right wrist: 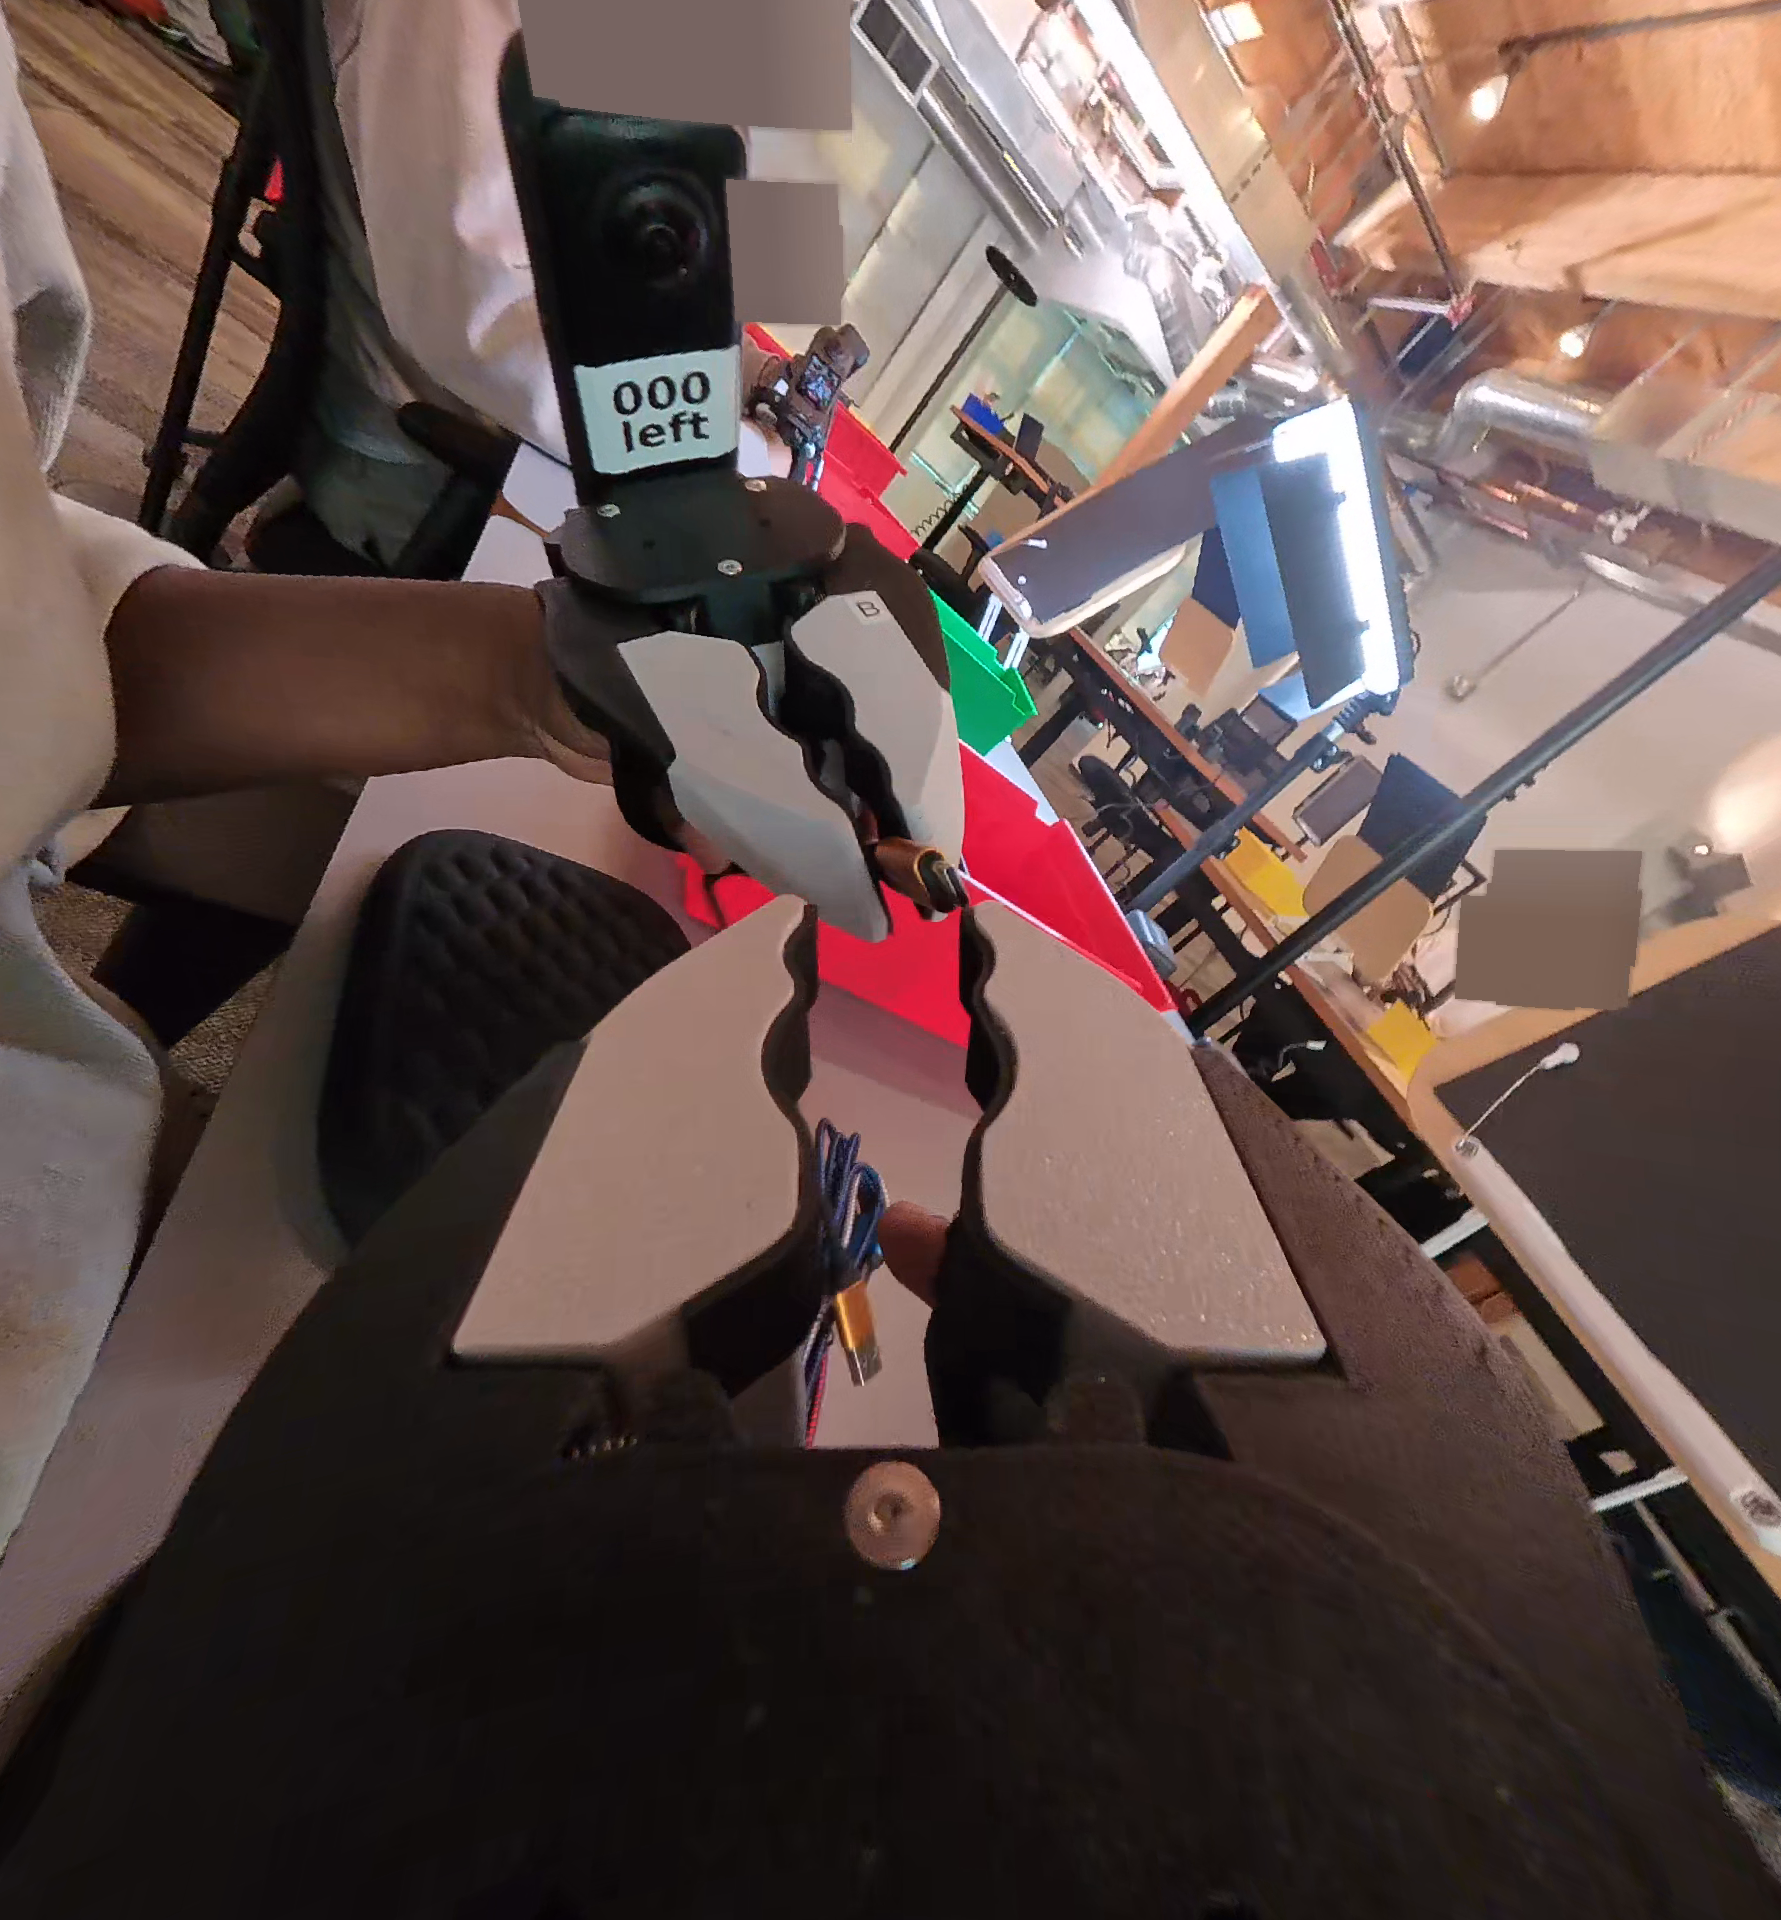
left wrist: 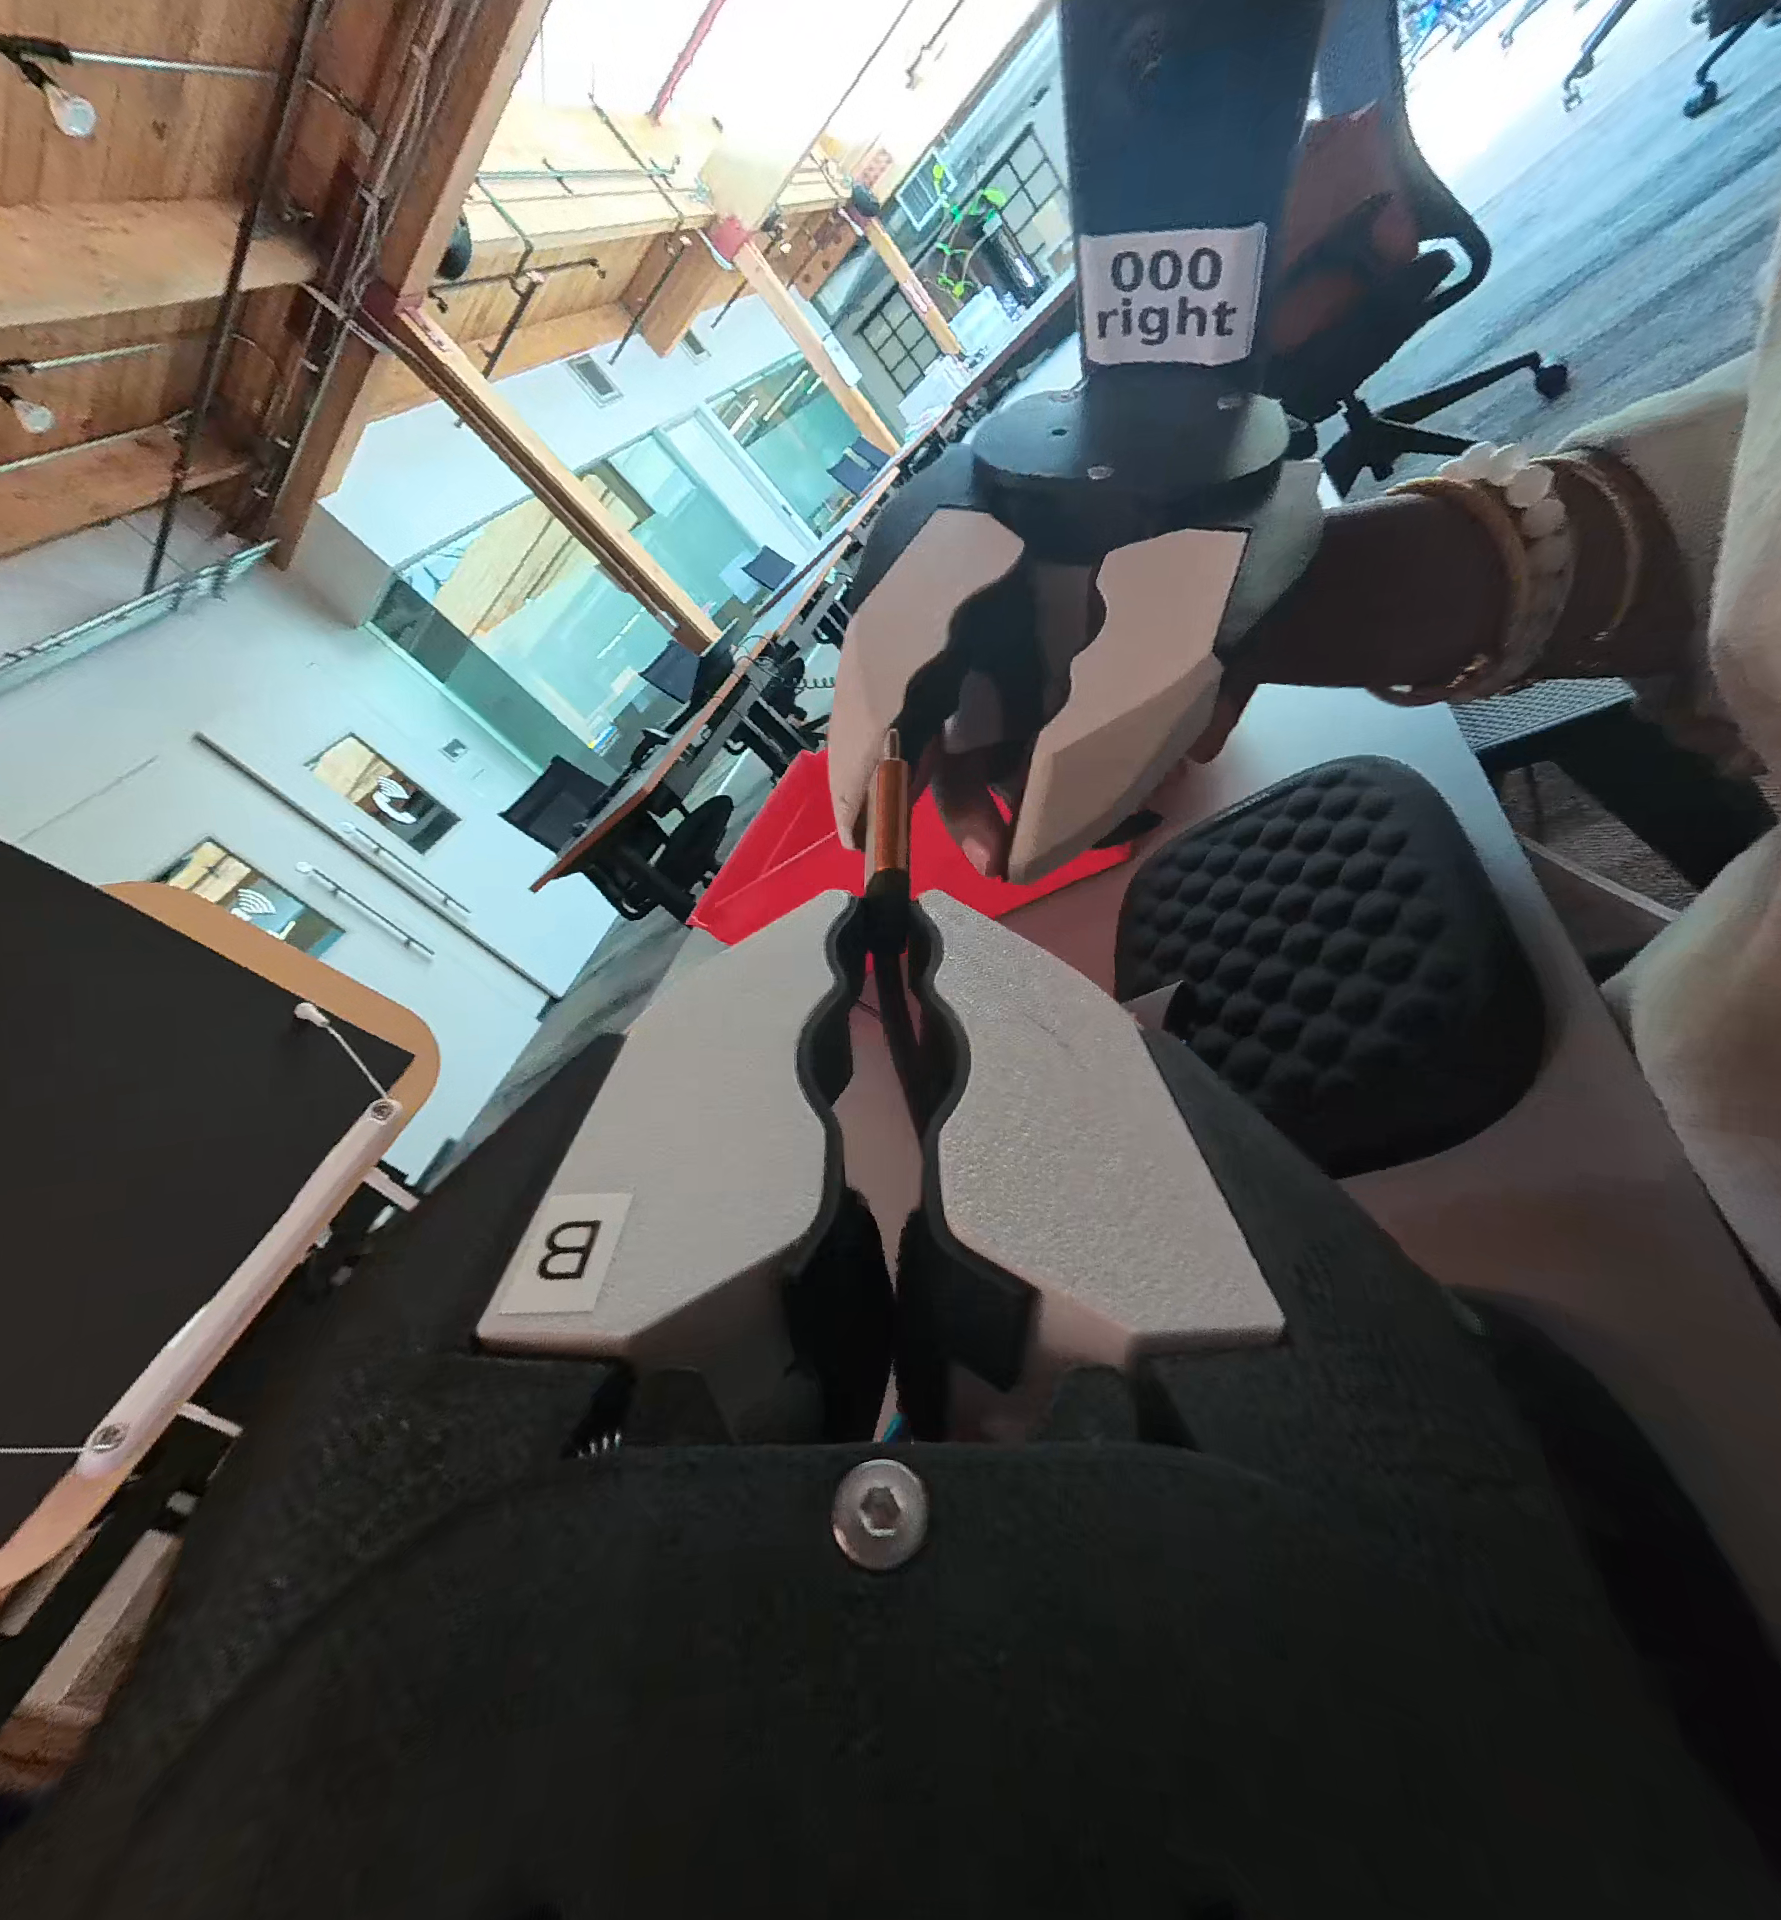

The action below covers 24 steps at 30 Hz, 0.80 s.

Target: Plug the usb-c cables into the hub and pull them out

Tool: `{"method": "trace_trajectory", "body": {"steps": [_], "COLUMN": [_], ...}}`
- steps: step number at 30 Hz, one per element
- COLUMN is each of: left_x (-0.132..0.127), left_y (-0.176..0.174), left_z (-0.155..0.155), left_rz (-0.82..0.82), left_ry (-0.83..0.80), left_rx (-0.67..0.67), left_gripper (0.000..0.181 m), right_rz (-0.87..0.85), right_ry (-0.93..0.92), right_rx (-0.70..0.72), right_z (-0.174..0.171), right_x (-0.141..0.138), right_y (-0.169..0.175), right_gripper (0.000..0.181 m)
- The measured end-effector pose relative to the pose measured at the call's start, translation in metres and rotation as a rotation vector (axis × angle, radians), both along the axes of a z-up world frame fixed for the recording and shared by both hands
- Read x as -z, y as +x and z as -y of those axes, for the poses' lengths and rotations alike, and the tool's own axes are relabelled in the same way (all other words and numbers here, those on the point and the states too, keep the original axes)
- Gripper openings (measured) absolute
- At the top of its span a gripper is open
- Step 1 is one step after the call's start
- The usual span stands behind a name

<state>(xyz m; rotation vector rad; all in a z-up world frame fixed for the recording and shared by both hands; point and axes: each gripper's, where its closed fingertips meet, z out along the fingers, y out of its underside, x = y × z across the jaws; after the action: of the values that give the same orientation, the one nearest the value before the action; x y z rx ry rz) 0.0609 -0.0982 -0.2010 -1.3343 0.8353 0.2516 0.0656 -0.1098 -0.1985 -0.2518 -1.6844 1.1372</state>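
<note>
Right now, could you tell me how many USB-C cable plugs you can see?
2: one copper-sleeved plug pinched in the left gripper; one gold plug on the blue braided cable, lying on the table between the open right gripper's fingers. Others may be hidden.

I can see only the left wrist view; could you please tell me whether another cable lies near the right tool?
Observer: Yes, a blue braided cable with a gold-coloured plug lies on the white table, seen between the right tool's fingers.
Operator: Is the right tool gripping it?
Observer: No, the tool is open and the cable lies loose beneath it.
Operator: What stands behind my left tool?
Observer: A green bin stands just beyond the red bin, behind the left tool.
</note>
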Motion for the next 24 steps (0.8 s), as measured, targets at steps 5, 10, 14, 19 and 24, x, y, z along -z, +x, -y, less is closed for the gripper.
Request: {"method": "trace_trajectory", "body": {"steps": [5, 10, 14, 19, 24], "left_x": [0.003, 0.013, 0.019, 0.016, 0.021], "left_y": [0.003, 0.003, 0.008, 0.021, 0.022], "left_z": [0.005, 0.007, 0.009, 0.015, 0.013], "left_rz": [0.016, -0.020, -0.038, -0.024, -0.082], "left_ry": [-0.032, -0.087, -0.125, -0.078, -0.080], "left_rx": [0.045, 0.050, 0.083, 0.183, 0.165], "left_gripper": [0.005, 0.005, 0.005, 0.006, 0.007], "right_rz": [-0.027, -0.021, 0.055, 0.126, 0.166], "right_ry": [0.058, 0.131, 0.245, 0.153, 0.101], "right_rx": [-0.040, -0.089, -0.122, -0.221, -0.256], "right_z": [0.005, 0.010, 0.012, 0.014, 0.013], "right_x": [-0.001, -0.003, 0.008, 0.011, 0.017], "right_y": [0.001, 0.003, 0.005, 0.013, 0.014], "right_gripper": [0.019, 0.016, 0.007, 0.005, 0.005]}}
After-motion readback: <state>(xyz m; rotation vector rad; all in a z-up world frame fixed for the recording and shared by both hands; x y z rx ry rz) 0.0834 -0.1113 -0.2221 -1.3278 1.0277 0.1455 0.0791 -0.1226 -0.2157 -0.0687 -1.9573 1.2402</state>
